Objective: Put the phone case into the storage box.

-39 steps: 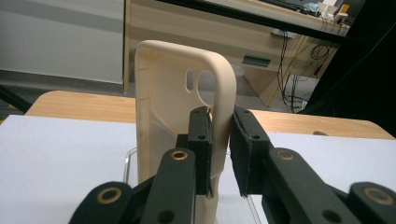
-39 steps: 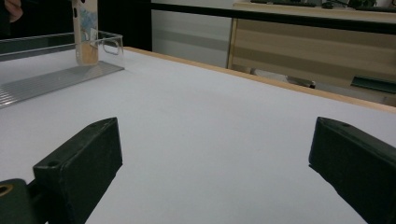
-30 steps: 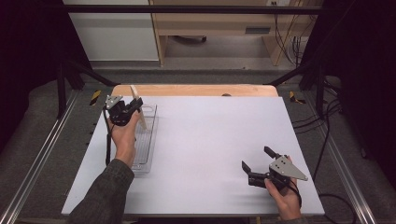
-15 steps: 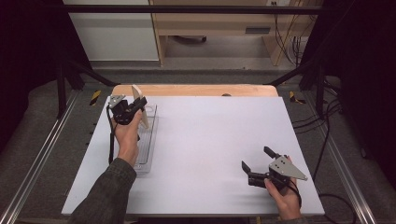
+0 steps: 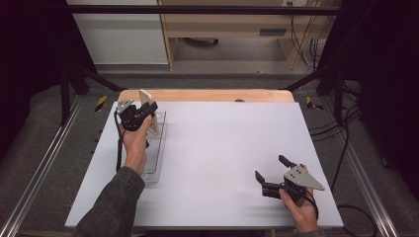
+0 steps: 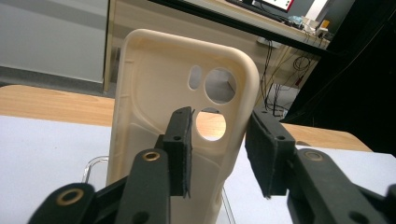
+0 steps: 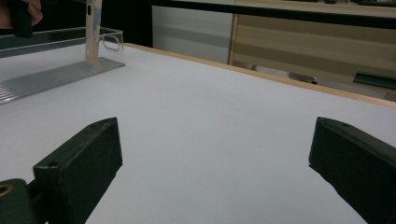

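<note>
A cream phone case (image 5: 146, 109) stands upright on its end at the far end of a clear slotted rack (image 5: 154, 160). My left gripper (image 5: 151, 107) reaches it from the left. In the left gripper view the case (image 6: 149, 88) has its hollow side toward me, and its right rim sits between the jaws of my left gripper (image 6: 222, 116). The jaws have just been opening, and a gap shows on each side of the rim. My right gripper (image 5: 269, 167) rests open near the table's front right, nothing between its jaws (image 7: 215, 135).
The white table top (image 5: 232, 133) spreads between the two hands. A wooden strip (image 5: 207, 95) runs along its far edge. The right gripper view has the rack (image 7: 56, 77) and the case (image 7: 92, 28) far off at the upper left.
The left hand has shifted a little at the far end of the rack, and the case stands where it was. The right hand and its gripper have not moved.
</note>
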